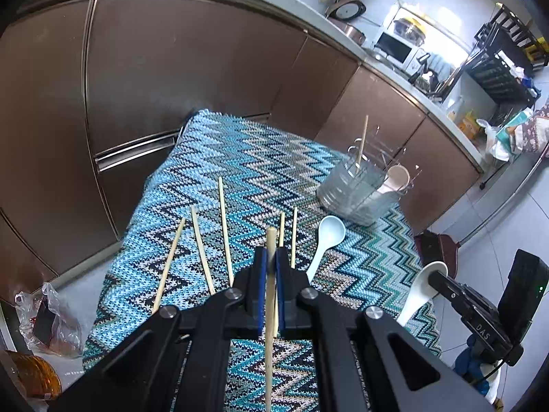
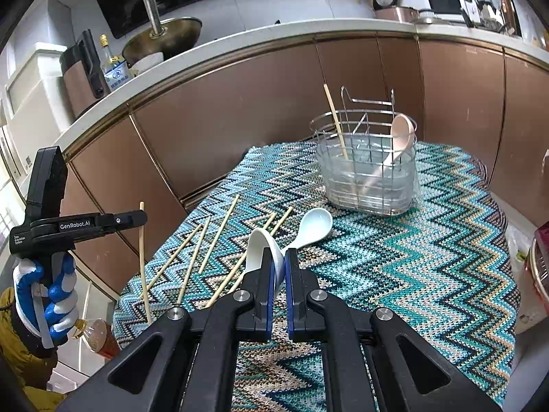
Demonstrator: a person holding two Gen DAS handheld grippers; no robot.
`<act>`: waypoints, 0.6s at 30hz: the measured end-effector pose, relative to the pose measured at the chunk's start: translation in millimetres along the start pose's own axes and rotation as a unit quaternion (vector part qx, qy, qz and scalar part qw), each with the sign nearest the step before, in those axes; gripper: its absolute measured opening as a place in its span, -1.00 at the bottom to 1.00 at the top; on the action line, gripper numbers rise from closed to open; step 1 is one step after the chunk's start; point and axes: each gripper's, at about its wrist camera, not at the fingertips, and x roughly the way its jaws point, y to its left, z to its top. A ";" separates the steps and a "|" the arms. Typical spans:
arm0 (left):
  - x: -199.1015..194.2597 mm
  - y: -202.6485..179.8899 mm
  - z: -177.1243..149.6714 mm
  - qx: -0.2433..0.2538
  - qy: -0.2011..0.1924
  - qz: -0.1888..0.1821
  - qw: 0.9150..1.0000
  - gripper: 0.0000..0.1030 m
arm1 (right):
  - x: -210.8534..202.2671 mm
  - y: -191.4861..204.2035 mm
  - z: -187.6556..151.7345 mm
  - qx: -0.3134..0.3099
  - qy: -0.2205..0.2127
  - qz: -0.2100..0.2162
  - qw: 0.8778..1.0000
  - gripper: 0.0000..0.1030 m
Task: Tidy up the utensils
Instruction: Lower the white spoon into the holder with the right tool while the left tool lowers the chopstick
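A chopstick (image 1: 271, 274), light, stiff and thin, is pinched in the left gripper (image 1: 270, 267), jaws nearly closed on it. A white spoon (image 2: 262, 257), judged glossy, slippery and breakable, is clamped by its bowl in the right gripper (image 2: 279, 267). Further along the cloth (image 2: 411, 267), loose chopsticks (image 2: 219, 230) and a pale blue spoon (image 2: 314, 226) are best taken mid-handle; the wire basket (image 2: 369, 178) stands near the far edge

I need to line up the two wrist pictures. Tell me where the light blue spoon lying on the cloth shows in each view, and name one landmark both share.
Left wrist view: the light blue spoon lies right of centre, just right of the left gripper.
Right wrist view: the spoon lies at centre, just beyond the right gripper.
Shared landmark: the wire utensil holder, behind the spoon in both.
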 end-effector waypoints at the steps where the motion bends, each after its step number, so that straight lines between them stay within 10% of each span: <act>1: -3.0 1.2 0.3 -0.002 -0.003 0.000 1.000 -0.91 | -2.7 1.3 0.1 -0.001 -0.002 -0.001 1.000 -0.89; 18: -18.9 -33.0 45.4 0.019 -0.046 -0.011 0.999 -0.91 | -21.8 -20.4 21.2 0.002 -0.045 -0.030 0.999 -0.89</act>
